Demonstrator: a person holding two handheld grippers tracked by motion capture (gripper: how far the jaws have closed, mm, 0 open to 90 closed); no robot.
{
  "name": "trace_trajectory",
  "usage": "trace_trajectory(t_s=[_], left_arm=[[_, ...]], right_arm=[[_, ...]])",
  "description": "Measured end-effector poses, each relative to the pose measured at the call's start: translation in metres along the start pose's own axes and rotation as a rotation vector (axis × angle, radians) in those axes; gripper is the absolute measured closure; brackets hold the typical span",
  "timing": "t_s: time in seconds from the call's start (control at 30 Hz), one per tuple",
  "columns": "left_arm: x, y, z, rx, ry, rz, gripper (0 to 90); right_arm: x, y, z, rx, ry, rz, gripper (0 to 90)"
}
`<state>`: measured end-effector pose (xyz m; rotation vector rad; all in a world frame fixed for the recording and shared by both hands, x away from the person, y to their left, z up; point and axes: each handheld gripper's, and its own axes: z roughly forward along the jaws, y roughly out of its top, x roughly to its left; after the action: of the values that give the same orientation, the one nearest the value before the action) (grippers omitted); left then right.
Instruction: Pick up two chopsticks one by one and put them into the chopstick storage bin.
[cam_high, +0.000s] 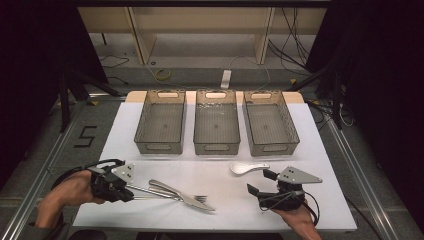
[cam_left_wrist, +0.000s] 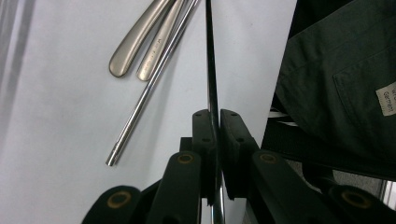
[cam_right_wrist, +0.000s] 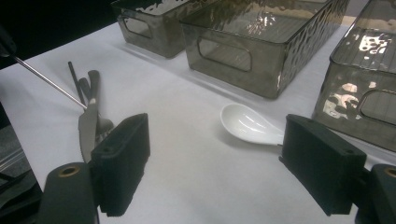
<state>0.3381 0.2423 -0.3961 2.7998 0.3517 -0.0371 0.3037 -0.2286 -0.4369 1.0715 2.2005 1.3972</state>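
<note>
Three bins (cam_high: 216, 125) side by side at table's (cam_high: 120, 130) far half; spoon (cam_high: 247, 167) just before them, right; fork (cam_high: 187, 196), knife (cam_high: 175, 192), chopsticks (cam_high: 145, 190) front left.

left gripper (cam_high: 131, 191) sits low at the near left, forearm coming in from the bottom corner, jaws pointing right across the table and squeezed together on a thin metal rod (cam_left_wrist: 212, 93). right gripper (cam_high: 259, 182) is near right, hand underneath, jaws spread wide with nothing between them.
</note>
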Motion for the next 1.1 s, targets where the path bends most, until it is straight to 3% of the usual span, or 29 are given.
trace_trajectory(t_s=[0.23,0.53,0.6,0.7,0.8,0.87,0.9,0.93,1.0,1.03,1.1], left_arm=[[-0.003,-0.002,-0.011,-0.012,0.021,0.003,84.7],[-0.010,-0.001,-0.042,-0.033,0.074,0.035,84.7],[-0.006,0.002,-0.051,-0.079,0.111,0.018,84.7],[0.000,0.006,-0.052,-0.090,0.148,-0.003,84.7],[0.011,0.013,-0.050,-0.150,0.197,-0.044,84.6],[0.016,0.018,-0.046,-0.180,0.191,-0.063,84.6],[0.023,0.021,-0.042,-0.206,0.204,-0.101,84.6],[0.023,0.021,-0.042,-0.206,0.204,-0.101,84.6],[0.030,0.024,-0.039,-0.225,0.204,-0.140,84.6],[0.033,0.026,-0.037,-0.233,0.211,-0.130,84.6],[0.040,0.028,-0.038,-0.261,0.229,-0.164,84.6]], right_arm=[[0.000,0.000,0.001,0.002,-0.001,0.002,24.4],[-0.001,0.000,0.002,0.005,-0.001,0.010,24.4],[-0.001,0.000,0.002,0.005,-0.002,0.008,24.5],[-0.002,0.000,0.002,0.006,-0.001,0.008,24.5],[-0.002,0.000,0.002,0.005,0.000,0.008,24.5],[-0.002,0.000,0.002,0.004,0.000,0.007,24.5],[-0.002,0.000,0.002,0.004,-0.001,0.008,24.5],[-0.002,0.000,0.002,0.004,-0.001,0.008,24.5],[-0.002,0.000,0.001,0.002,-0.003,0.008,24.6],[-0.002,0.000,0.001,0.002,-0.003,0.008,24.6],[-0.002,0.000,0.001,0.001,-0.003,0.009,24.6]])
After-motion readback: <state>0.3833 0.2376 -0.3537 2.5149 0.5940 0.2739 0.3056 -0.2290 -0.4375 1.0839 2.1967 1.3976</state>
